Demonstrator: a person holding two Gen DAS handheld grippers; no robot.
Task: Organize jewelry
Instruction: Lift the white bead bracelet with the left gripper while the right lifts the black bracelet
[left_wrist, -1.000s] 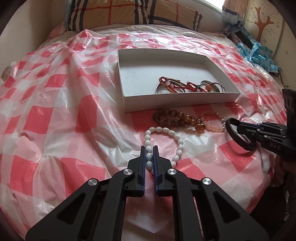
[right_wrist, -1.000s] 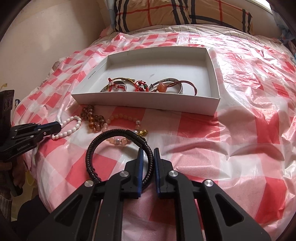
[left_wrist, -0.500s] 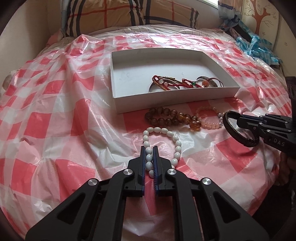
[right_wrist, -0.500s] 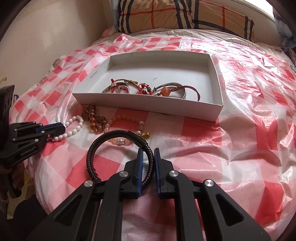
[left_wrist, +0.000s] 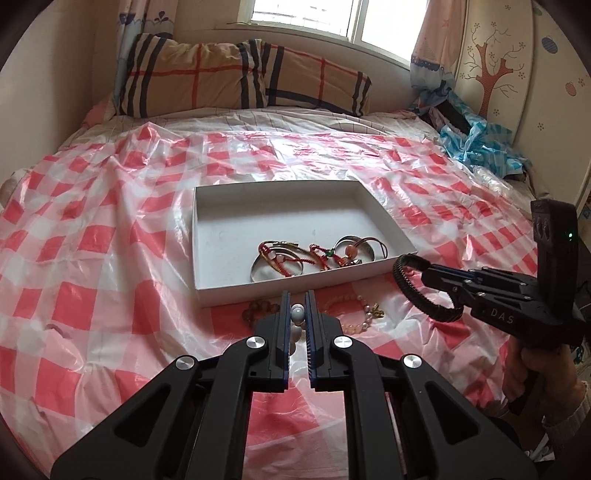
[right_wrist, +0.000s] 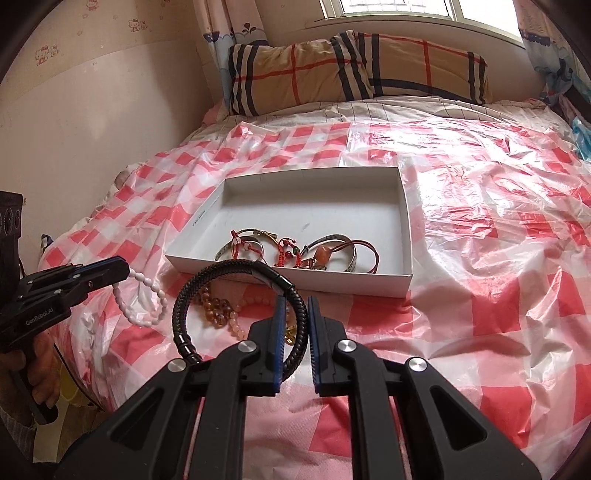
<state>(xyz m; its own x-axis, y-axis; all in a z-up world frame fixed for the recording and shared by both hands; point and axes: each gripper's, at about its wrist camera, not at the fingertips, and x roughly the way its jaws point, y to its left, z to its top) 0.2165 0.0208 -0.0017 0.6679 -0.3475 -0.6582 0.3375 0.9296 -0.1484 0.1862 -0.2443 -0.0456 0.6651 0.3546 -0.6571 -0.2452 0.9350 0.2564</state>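
Left tool (left_wrist: 297, 299): jaws nearly together, clamped on the white bead bracelet (right_wrist: 142, 299). In the right wrist view the loop hangs free below the tips, clear of the bed cover. In my own left view only a couple of beads show between the blue pads.

Right tool (right_wrist: 296, 306): jaws pinched on the black braided bracelet (right_wrist: 236, 291), narrow gap, cord caught between the pads. The ring stands up to the left of the tips, off the cover. From the left view it sits just in front of the box's near right corner.

Landmark: white box (left_wrist: 207, 236), shallow, open top, lying flat on the bed.
- Inside the box, along its near wall: a tangle of metal bangles (right_wrist: 343, 254) and red cord bracelets (right_wrist: 286, 254), touching one another. Far half of the box floor bare.
- Just in front of the box's near wall, on the cover: amber bead bracelet (right_wrist: 216, 308) and pale pink bead bracelet (right_wrist: 255, 306), side by side, partly hidden behind the tools.
- Under the box: red and white checked plastic cover (left_wrist: 92, 236), wrinkled, spread over the bed.
- Beyond the box: plaid pillow (left_wrist: 236, 77) at the wall under the window (left_wrist: 332, 18).
- Right of the box, far corner: crumpled blue plastic (left_wrist: 480, 144).

A hand (left_wrist: 532, 369) grips the right tool's handle at the edge of the left view.
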